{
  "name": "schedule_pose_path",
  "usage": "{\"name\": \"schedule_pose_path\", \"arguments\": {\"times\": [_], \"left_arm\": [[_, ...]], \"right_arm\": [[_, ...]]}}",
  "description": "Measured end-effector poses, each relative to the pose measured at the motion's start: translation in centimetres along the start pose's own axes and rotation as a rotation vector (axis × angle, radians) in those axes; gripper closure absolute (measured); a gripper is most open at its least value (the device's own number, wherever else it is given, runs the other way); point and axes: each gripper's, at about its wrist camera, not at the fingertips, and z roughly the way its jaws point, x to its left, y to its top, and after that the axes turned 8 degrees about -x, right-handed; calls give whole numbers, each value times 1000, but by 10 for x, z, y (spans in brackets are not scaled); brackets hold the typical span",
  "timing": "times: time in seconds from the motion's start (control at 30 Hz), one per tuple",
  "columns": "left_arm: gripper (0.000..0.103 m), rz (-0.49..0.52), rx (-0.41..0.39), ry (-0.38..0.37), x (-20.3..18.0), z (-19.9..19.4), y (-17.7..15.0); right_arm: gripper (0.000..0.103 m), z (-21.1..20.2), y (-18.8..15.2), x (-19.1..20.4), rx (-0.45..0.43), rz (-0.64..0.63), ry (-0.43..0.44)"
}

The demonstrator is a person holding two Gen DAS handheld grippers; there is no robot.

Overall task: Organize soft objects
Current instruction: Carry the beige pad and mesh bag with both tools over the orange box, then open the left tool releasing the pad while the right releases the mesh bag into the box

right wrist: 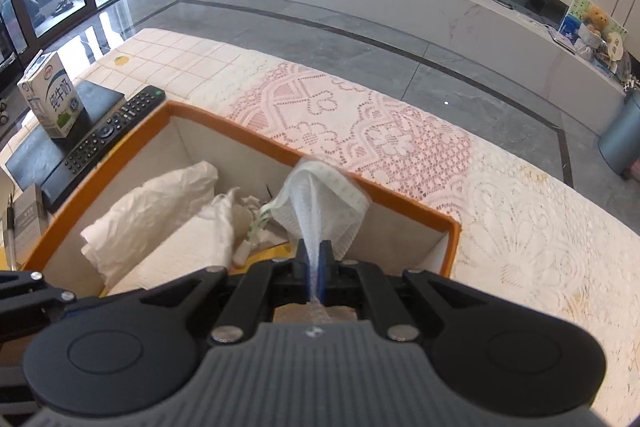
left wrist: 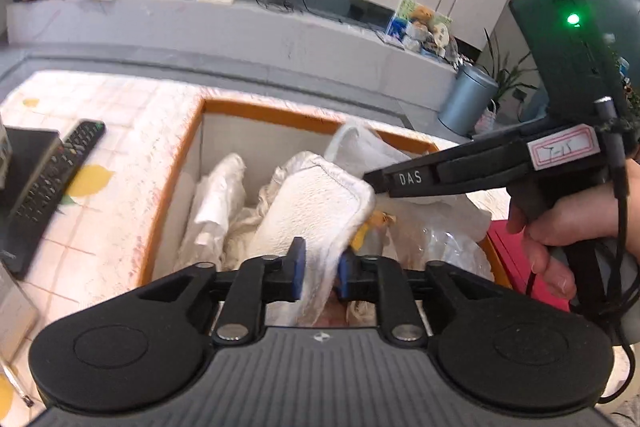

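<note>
An orange-rimmed box (left wrist: 176,163) with pale inner walls is set on a lace-covered table (right wrist: 360,115), directly ahead of and below both grippers. The left gripper (left wrist: 320,269) is held over the near edge of the box with its blue pads parted; a folded white towel (left wrist: 316,203) passes between them, and whether either pad touches the cloth cannot be told. The far end of the towel lies among crumpled white cloths (left wrist: 216,195) and clear plastic wrapping (left wrist: 440,243) inside the box. The right gripper (right wrist: 316,267) is clamped tight on a thin strip of white mesh fabric (right wrist: 320,203), which fans out ahead of the fingertips and rests against the far wall of the box. In the left wrist view the right gripper is seen reaching in from the right, its closed tip at the upper corner of the towel, carried by a person's hand (left wrist: 560,227). To the left of the box, a black remote control (right wrist: 108,135) is laid on a dark flat case (left wrist: 24,187), with a milk carton (right wrist: 52,95) standing beyond it. A blue-grey bin (left wrist: 468,99) is noted on the floor, well beyond the table to the right
</note>
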Motion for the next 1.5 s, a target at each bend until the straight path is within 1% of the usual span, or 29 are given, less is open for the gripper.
{"name": "schedule_pose_path", "arguments": {"times": [0.03, 0.07, 0.1, 0.13, 0.23, 0.3, 0.33, 0.4, 0.47, 0.5, 0.57, 0.6, 0.63, 0.67, 0.77, 0.87, 0.9, 0.93, 1.03, 1.1, 1.13, 1.2, 1.23, 1.3, 1.33, 1.37, 1.43, 1.47, 1.5], "left_arm": [[64, 12, -19, 4, -2, -5, 0], [52, 16, -38, 3, -5, -11, -2], [45, 7, -54, -4, -6, -16, -2], [44, -12, -64, -23, -9, -20, -2], [32, -99, -76, -122, -5, -21, 1], [30, -140, -90, -183, -2, -29, 4], [29, -158, -106, -201, 3, -32, 6], [28, -197, -158, -210, 11, -42, 13], [28, -218, -191, -171, 21, -48, 21], [28, -199, -200, -127, 22, -51, 24], [28, -123, -225, -27, 23, -52, 24], [28, -91, -232, 14, 22, -52, 23], [28, -72, -228, 38, 23, -50, 21], [28, -71, -212, 45, 25, -48, 19], [29, -99, -167, 20, 31, -43, 18], [29, -106, -176, 30, 36, -43, 20], [29, -104, -177, 36, 37, -43, 20], [29, -99, -174, 40, 36, -41, 21], [29, -84, -152, 52, 36, -37, 18], [35, -97, -122, 79, 36, -34, 17], [36, -105, -111, 88, 36, -33, 17], [35, -113, -125, 99, 36, -36, 17], [34, -107, -134, 104, 35, -38, 17], [27, -84, -153, 110, 32, -43, 17], [27, -73, -170, 118, 30, -44, 17], [27, -60, -186, 132, 28, -46, 16], [27, -41, -196, 154, 24, -48, 16], [26, -37, -200, 159, 23, -48, 17], [24, -35, -205, 165, 21, -49, 17]], "right_arm": [[103, 0, 0, -1, 1, 6, -1], [103, 0, 0, -2, 0, 13, 1], [103, -1, 0, -3, -3, 20, 1], [103, -2, 0, -4, -6, 25, 2], [103, -6, -1, -5, -13, 35, -3], [103, -12, 1, -7, -20, 37, -6], [103, -17, 2, -9, -26, 39, -9], [103, -26, 6, -14, -39, 43, -16], [103, -35, 12, -18, -51, 54, -10], [103, -38, 16, -17, -55, 53, -14], [103, -38, 21, -13, -63, 36, -20], [103, -35, 22, -9, -53, 24, -14], [103, -28, 23, -7, -31, 6, -9], [103, -19, 22, -5, 0, -14, -16], [103, 8, 19, -9, 101, -9, 8], [103, 36, 12, 0, 184, -131, -58], [103, 44, 10, 1, 210, -136, -61], [103, 50, 9, 2, 221, -136, -56], [103, 60, 7, 6, 221, -178, -86], [103, 64, 7, 6, 222, -194, -91], [103, 64, 8, 6, 220, -203, -94], [103, 64, 9, 4, 219, -211, -90], [101, 62, 10, 3, 220, -205, -80], [92, 55, 13, 0, 197, -192, -53], [83, 49, 15, -1, 173, -191, -38], [67, 44, 16, -1, 147, -192, -27], [49, 34, 17, -2, 126, -181, -23], [45, 29, 18, -2, 117, -183, -34], [42, 24, 18, -2, 109, -189, -43]]}}
